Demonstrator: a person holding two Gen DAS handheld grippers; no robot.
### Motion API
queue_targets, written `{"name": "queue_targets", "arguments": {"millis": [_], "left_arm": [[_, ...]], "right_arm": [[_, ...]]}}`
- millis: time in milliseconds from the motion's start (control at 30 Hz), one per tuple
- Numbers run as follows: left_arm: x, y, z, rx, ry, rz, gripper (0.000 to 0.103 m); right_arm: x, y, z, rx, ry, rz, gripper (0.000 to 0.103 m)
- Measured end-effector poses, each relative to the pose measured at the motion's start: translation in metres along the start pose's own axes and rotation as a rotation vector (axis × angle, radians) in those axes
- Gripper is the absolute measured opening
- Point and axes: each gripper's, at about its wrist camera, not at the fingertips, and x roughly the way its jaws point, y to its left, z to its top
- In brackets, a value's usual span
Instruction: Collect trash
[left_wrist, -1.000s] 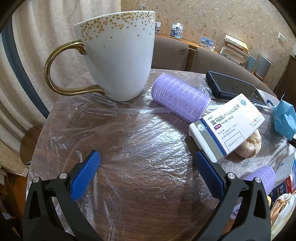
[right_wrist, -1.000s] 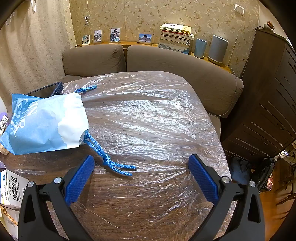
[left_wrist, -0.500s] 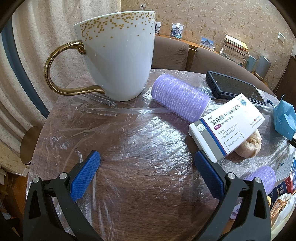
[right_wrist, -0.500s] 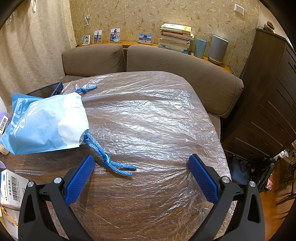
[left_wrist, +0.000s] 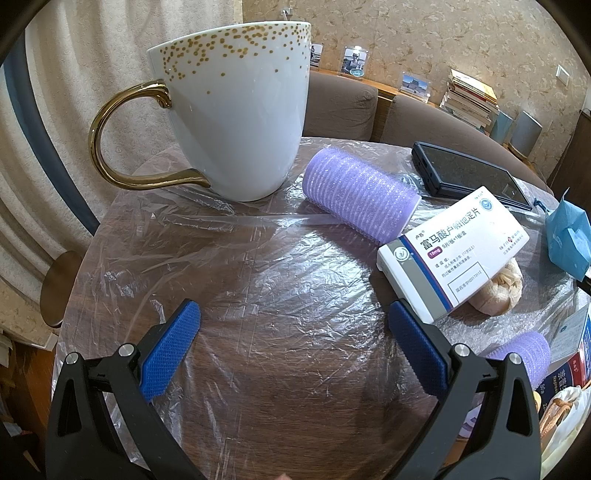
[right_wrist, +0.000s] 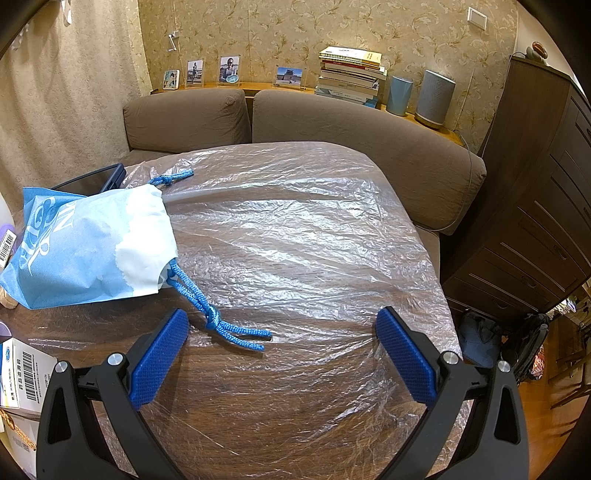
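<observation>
A round wooden table (left_wrist: 295, 424) is covered with clear plastic film (right_wrist: 314, 221). In the left wrist view a white medicine box (left_wrist: 454, 254) leans on a tan crumpled wad (left_wrist: 496, 291), beside a purple hair roller (left_wrist: 358, 195) and a smaller purple roller (left_wrist: 524, 354). My left gripper (left_wrist: 293, 341) is open and empty above bare film, short of the box. In the right wrist view a blue-and-white drawstring bag (right_wrist: 88, 247) lies at the left, its blue cord (right_wrist: 221, 321) trailing between my fingers. My right gripper (right_wrist: 282, 347) is open and empty just above the cord.
A white mug with a gold handle (left_wrist: 232, 122) stands at the table's far left. A black phone (left_wrist: 469, 173) lies behind the medicine box. More boxes (right_wrist: 22, 373) sit at the near edge. A brown sofa (right_wrist: 332, 122) and a dark cabinet (right_wrist: 535, 203) stand beyond.
</observation>
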Motion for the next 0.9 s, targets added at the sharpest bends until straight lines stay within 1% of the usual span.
{"name": "queue_targets", "arguments": {"millis": [433, 533, 600, 667, 700, 767, 833, 900], "left_arm": [[0.000, 0.003, 0.000, 0.000, 0.000, -0.002, 0.102], [-0.002, 0.006, -0.001, 0.002, 0.000, -0.004, 0.102], [-0.007, 0.015, -0.002, -0.029, 0.000, -0.022, 0.102], [-0.025, 0.027, -0.004, -0.087, -0.038, -0.075, 0.102], [-0.035, 0.033, -0.004, -0.107, -0.061, -0.093, 0.102], [-0.058, 0.039, -0.004, -0.111, -0.102, -0.086, 0.102], [-0.086, 0.041, -0.004, -0.095, -0.151, -0.079, 0.102], [-0.117, 0.037, -0.006, -0.081, -0.189, -0.109, 0.102]], "right_arm": [[0.001, -0.001, 0.002, 0.006, -0.001, -0.003, 0.099], [-0.002, -0.010, 0.000, 0.038, -0.002, -0.012, 0.099], [-0.009, -0.015, 0.000, 0.083, -0.010, 0.033, 0.099], [-0.020, -0.021, 0.002, 0.123, -0.031, 0.077, 0.099], [-0.025, -0.022, 0.004, 0.133, -0.040, 0.085, 0.099], [-0.040, -0.024, 0.009, 0.129, -0.070, 0.090, 0.099], [-0.061, -0.017, 0.014, 0.104, -0.117, 0.087, 0.099], [-0.077, -0.008, 0.022, 0.081, -0.156, 0.108, 0.099]]}}
